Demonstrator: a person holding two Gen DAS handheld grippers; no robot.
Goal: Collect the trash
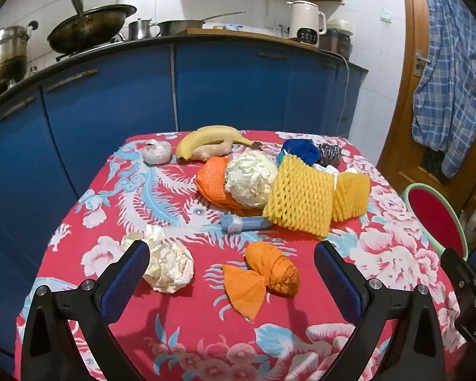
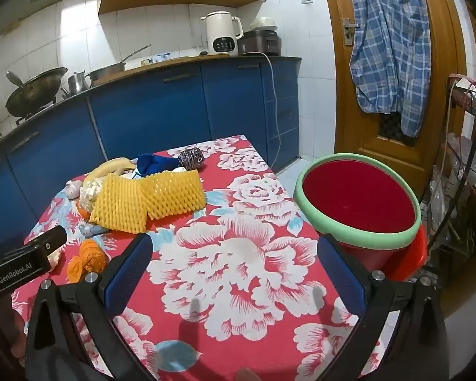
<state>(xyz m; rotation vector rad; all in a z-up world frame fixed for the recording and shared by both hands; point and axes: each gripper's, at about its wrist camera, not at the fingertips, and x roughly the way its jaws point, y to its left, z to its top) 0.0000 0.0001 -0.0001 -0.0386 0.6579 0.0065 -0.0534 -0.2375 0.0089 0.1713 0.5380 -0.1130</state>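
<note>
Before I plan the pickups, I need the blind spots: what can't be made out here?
- Orange foam net, left wrist view: mostly hidden behind the white crumpled ball.
- Red bin with green rim, left wrist view: cut off by the edge.
- White crumpled paper, right wrist view: hidden behind the left gripper.

On the tabletop [image 1: 181, 343] lie two yellow foam fruit nets [image 1: 300, 195], two orange foam nets [image 1: 263, 277], two crumpled white paper balls [image 1: 169, 268], one yellow banana [image 1: 211, 136], one garlic bulb [image 1: 157, 151] and one metal scourer [image 1: 330, 155]. One green-rimmed red bucket [image 2: 358, 233] stands beside.
</note>
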